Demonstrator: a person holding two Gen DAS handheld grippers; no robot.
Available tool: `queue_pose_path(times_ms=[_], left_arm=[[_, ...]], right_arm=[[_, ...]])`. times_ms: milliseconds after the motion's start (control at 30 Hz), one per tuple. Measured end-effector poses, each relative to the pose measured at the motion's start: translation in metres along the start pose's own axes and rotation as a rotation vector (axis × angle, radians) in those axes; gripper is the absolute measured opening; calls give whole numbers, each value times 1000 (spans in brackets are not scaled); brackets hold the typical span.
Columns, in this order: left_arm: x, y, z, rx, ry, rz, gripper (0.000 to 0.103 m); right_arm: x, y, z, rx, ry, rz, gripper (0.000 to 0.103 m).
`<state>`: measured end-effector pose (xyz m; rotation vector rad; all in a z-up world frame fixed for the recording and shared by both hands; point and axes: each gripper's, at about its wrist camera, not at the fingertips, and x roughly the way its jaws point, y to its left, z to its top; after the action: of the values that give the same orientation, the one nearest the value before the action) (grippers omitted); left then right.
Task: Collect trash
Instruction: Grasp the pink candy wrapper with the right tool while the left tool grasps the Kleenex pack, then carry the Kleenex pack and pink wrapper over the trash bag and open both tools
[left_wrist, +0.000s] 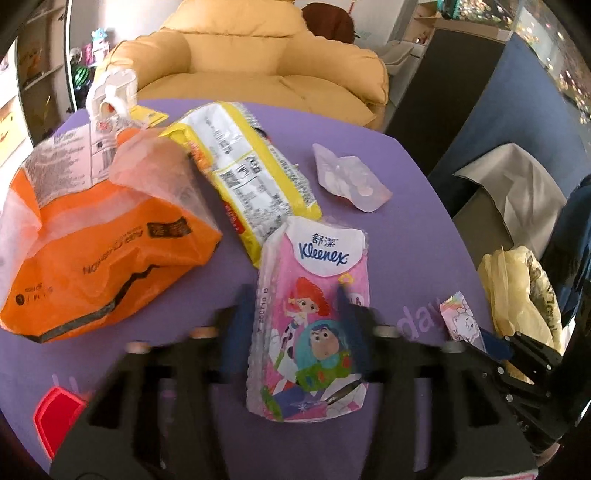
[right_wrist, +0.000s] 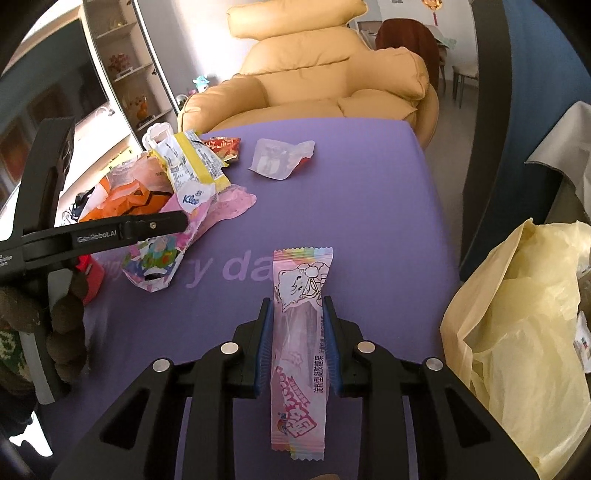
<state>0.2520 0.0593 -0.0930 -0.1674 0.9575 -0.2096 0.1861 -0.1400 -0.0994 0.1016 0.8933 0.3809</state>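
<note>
Fingers of the left gripper (left_wrist: 297, 325) pinched the pink Kleenex pack (left_wrist: 314, 317) from both sides, low over the purple table (left_wrist: 406, 236). Right wrist view: right gripper (right_wrist: 297, 325) had narrowed onto a pink candy wrapper (right_wrist: 301, 332), w/ the yellow bag (right_wrist: 517, 332) just beside. Risk: slick film could slip out if the grip eased.

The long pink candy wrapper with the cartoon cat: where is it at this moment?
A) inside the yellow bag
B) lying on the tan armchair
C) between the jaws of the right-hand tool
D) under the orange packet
C: in the right wrist view the candy wrapper runs lengthwise between the right gripper jaws, whose blue pads press its edges, above the purple table.
</note>
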Motion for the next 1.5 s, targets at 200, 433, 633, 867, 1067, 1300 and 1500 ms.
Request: queue_pose_path(times_ms=[200, 433, 633, 867, 1067, 1300, 1500], left_arm=[[-14, 0, -11, 18, -13, -46, 9], [-57, 7, -14, 34, -105, -87, 8], [-79, 22, -13, 21, -134, -101, 8], [-79, 31, -21, 7, -132, -85, 8], [-78, 37, -28, 1, -129, -85, 8], [-78, 40, -35, 9, -135, -72, 8], [-84, 42, -35, 13, -153, -67, 8]], right_arm=[[1, -2, 1, 9, 4, 15, 27], [1, -3, 2, 24, 8, 38, 33], [5, 20, 3, -120, 51, -66, 33], [18, 28, 17, -116, 81, -31, 33], [30, 39, 27, -175, 88, -77, 33], [30, 38, 28, -175, 58, -79, 28], [5, 45, 29, -174, -2, -81, 25]])
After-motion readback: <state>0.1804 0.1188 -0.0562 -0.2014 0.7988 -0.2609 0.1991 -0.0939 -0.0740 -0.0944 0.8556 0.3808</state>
